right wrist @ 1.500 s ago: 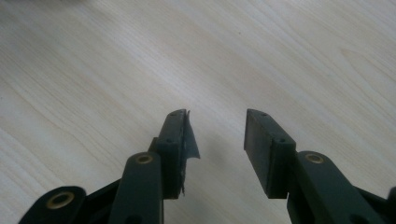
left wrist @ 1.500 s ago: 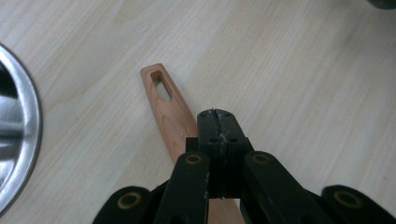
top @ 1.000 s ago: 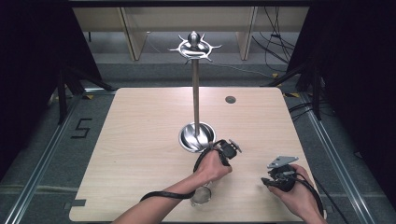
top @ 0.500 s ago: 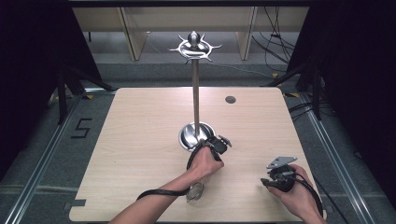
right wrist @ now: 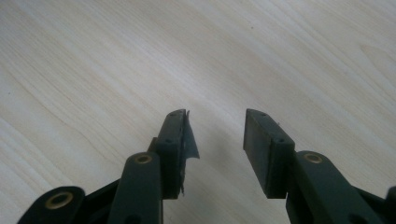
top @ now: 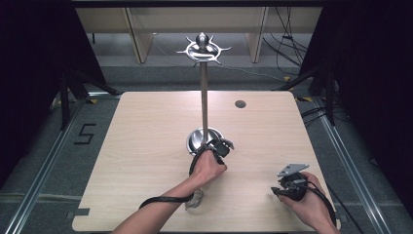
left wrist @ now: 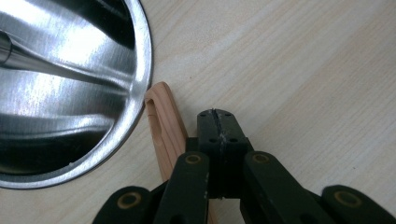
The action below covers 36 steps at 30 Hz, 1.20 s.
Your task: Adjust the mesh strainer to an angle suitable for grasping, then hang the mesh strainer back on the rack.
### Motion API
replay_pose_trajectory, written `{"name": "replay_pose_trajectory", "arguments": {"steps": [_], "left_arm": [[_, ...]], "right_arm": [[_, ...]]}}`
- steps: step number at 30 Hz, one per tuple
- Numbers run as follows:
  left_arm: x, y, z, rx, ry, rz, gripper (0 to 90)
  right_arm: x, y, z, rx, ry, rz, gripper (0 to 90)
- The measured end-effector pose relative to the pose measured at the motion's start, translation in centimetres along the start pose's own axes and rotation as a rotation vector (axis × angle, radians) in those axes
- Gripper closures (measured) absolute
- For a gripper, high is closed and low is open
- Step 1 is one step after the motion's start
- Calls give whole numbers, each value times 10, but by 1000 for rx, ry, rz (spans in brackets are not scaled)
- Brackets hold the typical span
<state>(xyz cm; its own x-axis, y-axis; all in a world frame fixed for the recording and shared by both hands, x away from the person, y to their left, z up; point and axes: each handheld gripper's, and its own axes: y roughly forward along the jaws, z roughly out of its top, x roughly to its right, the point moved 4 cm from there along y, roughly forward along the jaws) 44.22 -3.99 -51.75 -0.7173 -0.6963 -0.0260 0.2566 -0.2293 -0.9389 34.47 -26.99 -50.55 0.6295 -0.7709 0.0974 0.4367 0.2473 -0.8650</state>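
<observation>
near the table's (top: 146, 126) front edge, toward the right corner, the right gripper (right wrist: 217, 135) sits low over bare wood with its jaws apart and nothing in them. a bit farther in, around the middle, the left gripper (left wrist: 217, 126) is squeezed tight, its jaws pressed together. a thin wooden piece (left wrist: 163, 126) with a slot lies just beside those jaws, its tip touching the rim of the shiny metal base (left wrist: 70, 93). from that base a tall pole (top: 204, 97) stands up, with a spiky top (top: 203, 48).

Wooden table (top: 146, 146): metal stand base (top: 197, 140), wooden handle (left wrist: 163, 126)
</observation>
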Motion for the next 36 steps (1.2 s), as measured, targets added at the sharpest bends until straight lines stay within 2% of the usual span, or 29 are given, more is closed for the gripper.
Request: {"name": "replay_pose_trajectory", "arguments": {"steps": [1,2,4,5,6,7,9,10,11,12,13,14,15,16,17,18,19,22,23,24,25,26,27,28,29,30,31,35,36], "left_arm": [[1,0,-1,-5,17,-4,892],[4,1,-1,16,-3,-8,891],[4,-1,-2,-1,14,-16,887],[5,-3,-3,8,9,-28,881],[5,-3,-3,8,9,-28,870],[6,-8,-5,32,-11,-49,855],[5,-13,-7,42,-10,-58,824],[5,-13,-7,42,-10,-58,805],[2,-20,-9,69,4,-73,778],[4,-24,-11,82,-36,-76,750],[4,-24,-11,82,-36,-76,720],[3,-33,-17,82,-67,-87,687],[3,-33,-17,82,-67,-87,657],[-1,-37,-19,66,-31,-82,657],[-6,-43,-25,99,-42,-66,600],[-10,-46,-30,81,-25,-68,572],[-12,-47,-33,71,-39,-73,540],[-16,-50,-40,55,-55,-71,439],[-16,-51,-47,47,-92,-63,415],[-16,-50,-50,51,-106,-56,398],[-18,-51,-53,17,-77,-57,383],[-18,-51,-53,17,-77,-57,378],[-14,-49,-57,22,-117,-78,375],[-14,-49,-57,22,-117,-78,372],[-10,-48,-59,32,-143,-84,371],[-10,-48,-59,32,-143,-84,371],[-8,-49,-60,31,-148,-92,371],[-5,-51,-60,30,-162,-101,369],[-6,-51,-59,24,-158,-97,370]], "right_arm": [[0,0,0,1,5,-1,603],[0,0,0,0,-1,0,603],[1,1,-1,3,-15,-4,603],[-2,-1,-1,-9,31,5,602],[-2,-1,-1,-9,31,5,602],[-1,-1,-1,-8,21,3,600],[-1,-1,-2,-8,25,6,596],[-1,-1,-2,-8,25,6,596],[-1,-1,-1,-8,24,6,592],[-1,-1,-1,-7,25,6,591],[-1,-1,-1,-8,27,7,591],[-1,-1,-2,-3,27,4,589],[0,-1,-1,6,21,5,588],[0,-1,-1,6,21,5,588],[0,-3,-2,1,40,9,584],[2,-2,-2,9,30,3,582],[1,-3,-2,9,52,4,579],[3,-5,-2,16,73,9,564],[4,-6,-1,17,72,2,562],[4,-6,-1,23,85,-2,559],[5,-6,-1,28,81,-10,557],[5,-6,-1,28,81,-10,557],[4,-7,-1,35,88,-9,555],[4,-7,-1,35,88,-9,555],[2,-8,1,31,99,-2,552],[2,-8,1,31,99,-2,552],[2,-9,2,40,72,-10,551],[1,-10,3,48,68,-4,551],[0,-11,3,43,85,-1,551]]}}
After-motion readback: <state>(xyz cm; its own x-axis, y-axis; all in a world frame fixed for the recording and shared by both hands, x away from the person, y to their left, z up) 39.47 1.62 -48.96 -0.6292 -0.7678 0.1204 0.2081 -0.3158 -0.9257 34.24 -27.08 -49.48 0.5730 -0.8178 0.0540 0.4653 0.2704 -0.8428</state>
